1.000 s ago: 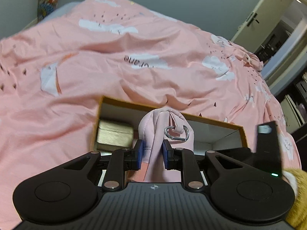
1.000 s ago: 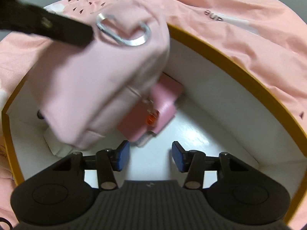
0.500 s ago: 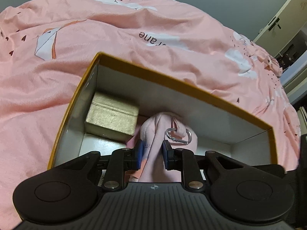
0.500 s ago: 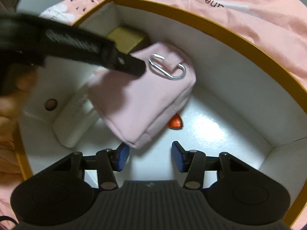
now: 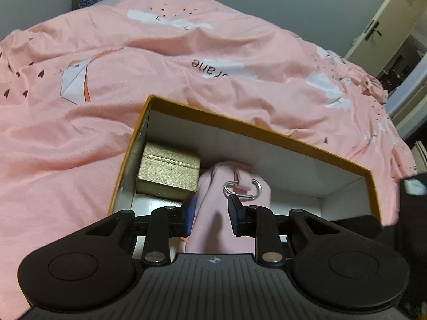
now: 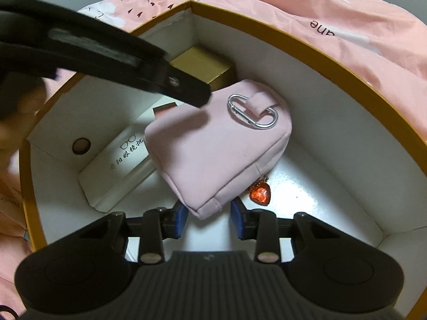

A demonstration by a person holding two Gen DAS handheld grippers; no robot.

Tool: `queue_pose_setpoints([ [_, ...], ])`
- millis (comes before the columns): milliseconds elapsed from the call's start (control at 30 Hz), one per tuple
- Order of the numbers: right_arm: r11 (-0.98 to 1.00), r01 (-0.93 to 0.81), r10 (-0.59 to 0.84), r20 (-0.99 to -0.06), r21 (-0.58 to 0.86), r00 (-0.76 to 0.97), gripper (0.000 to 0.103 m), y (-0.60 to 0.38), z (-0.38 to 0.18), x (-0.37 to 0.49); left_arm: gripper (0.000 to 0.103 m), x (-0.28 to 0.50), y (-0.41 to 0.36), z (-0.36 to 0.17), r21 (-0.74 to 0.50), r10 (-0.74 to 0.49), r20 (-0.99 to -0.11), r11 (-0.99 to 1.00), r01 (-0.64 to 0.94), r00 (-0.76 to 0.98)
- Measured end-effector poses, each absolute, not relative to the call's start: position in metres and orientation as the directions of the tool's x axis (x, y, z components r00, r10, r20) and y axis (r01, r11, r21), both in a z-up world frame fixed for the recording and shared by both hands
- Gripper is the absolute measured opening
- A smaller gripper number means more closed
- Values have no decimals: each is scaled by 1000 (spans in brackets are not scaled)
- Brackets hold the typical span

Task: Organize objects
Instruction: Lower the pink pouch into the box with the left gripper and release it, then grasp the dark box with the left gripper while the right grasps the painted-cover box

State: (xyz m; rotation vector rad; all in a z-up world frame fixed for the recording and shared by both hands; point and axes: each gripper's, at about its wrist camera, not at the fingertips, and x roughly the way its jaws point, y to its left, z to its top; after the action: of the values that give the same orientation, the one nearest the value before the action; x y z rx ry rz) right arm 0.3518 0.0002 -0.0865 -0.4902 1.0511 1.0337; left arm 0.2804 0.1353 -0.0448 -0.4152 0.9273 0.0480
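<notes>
Pink bedding (image 5: 149,85) printed with white clouds covers the bed, and on it sits an open cardboard box (image 5: 267,130) with a mustard-yellow rim and white inside walls. Inside the box a pink fabric pouch (image 6: 213,149) with a silver carabiner (image 6: 252,110) lies against a gold gift box (image 5: 168,172) and a white glasses case (image 6: 117,170), with a red heart charm (image 6: 260,194) at its lower edge. Left gripper (image 5: 210,212), its jaws just opening, stands slightly parted around the pouch's end with small gaps showing at its blue pads, while the right gripper (image 6: 209,220), its jaws just closing, stands parted about the pouch's lower corner without pressing it.
</notes>
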Motion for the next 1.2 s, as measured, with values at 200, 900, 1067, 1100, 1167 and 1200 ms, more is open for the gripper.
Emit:
queue_pose_setpoints([
  [200, 480, -869, 446, -886, 117, 127, 43, -3, -79, 349, 29, 261, 124, -27, -292, -158, -774, 948, -125, 613],
  [900, 657, -694, 604, -757, 296, 249, 42, -85, 8, 240, 55, 139, 102, -14, -395, -232, -745, 909, -133, 626],
  [1067, 684, -637, 615, -751, 357, 239, 42, -100, -5, 222, 61, 133, 105, -49, -428, -234, -775, 877, -217, 587],
  [1100, 688, -626, 620, -745, 367, 245, 41, -102, -6, 220, 62, 134, 104, -55, -415, -219, -786, 880, -232, 578],
  [1167, 699, -607, 623, -738, 377, 259, 41, -105, -5, 218, 64, 136, 103, -65, -413, -212, -792, 877, -246, 573],
  [1200, 705, -607, 617, -740, 368, 268, 42, -105, -4, 217, 66, 137, 103, -69, -414, -211, -796, 873, -256, 567],
])
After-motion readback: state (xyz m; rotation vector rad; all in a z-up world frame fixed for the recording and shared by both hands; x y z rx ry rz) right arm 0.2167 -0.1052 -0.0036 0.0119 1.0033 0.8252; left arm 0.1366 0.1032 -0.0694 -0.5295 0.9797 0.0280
